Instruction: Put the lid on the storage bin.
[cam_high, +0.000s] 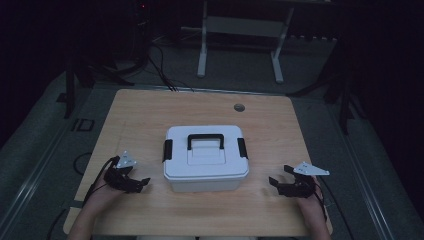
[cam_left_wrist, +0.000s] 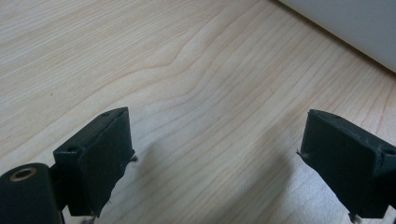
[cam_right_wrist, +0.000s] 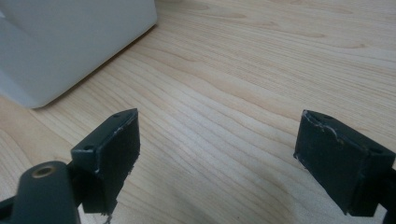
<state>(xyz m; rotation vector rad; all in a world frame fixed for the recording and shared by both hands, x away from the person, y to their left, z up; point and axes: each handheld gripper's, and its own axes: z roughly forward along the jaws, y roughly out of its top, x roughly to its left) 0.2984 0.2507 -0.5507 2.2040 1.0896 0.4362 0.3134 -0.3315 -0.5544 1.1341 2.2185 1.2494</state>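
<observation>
The wooden table (cam_high: 150, 115) is the biggest thing, w/ a white box (cam_high: 205, 172) sitting in the middle of it, a bit toward the person. The box has a lid w/ a black handle (cam_high: 205, 139) on top and two black clips, the left clip (cam_high: 167, 150) and the right clip (cam_high: 242, 148), one at each end. Both look snapped down, so I think the job is to open the box.

The left gripper (cam_high: 141, 184) rests on the table near the box's left side, not touching it, jaws spread wide w/ nothing between. The right gripper (cam_high: 274, 183) sits near the right side, also apart from the box, jaws wide and bare too.

To do it well: lift each gripper up to its clip, hook a jaw under the bottom edge and flip it up (one at a time is safer). Keep the box from sliding.

Hard to see: the room behind is very dark. The gripper views catch just a corner of the box (cam_left_wrist: 355, 28) (cam_right_wrist: 70, 46), no clips. What's inside the box is hidden.
</observation>
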